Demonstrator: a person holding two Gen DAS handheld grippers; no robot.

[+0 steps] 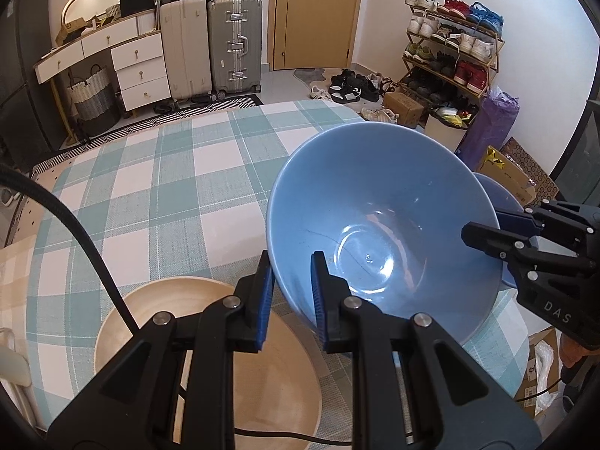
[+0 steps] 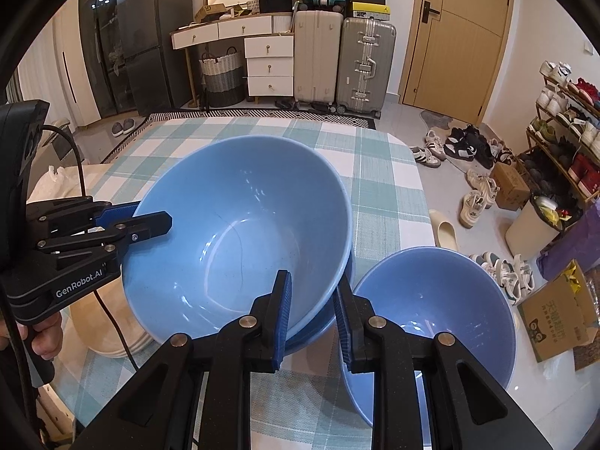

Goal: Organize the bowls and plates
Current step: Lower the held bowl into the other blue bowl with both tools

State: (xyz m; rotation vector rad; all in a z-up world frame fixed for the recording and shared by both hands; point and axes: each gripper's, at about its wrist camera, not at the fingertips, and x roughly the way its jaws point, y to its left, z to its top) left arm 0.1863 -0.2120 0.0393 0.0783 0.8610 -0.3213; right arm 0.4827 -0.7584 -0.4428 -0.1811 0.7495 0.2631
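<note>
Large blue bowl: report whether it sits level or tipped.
Tipped. The large blue bowl leans, its rim slanting, gripped on opposite sides by the left gripper and right gripper.

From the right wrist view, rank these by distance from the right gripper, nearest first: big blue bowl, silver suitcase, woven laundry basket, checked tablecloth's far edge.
1. Big blue bowl, rim between the right gripper fingers, just left.
2. Checked tablecloth's far edge, straight ahead.
3. Woven laundry basket, far left on the floor, and silver suitcase, far right of centre: too close to call.
</note>
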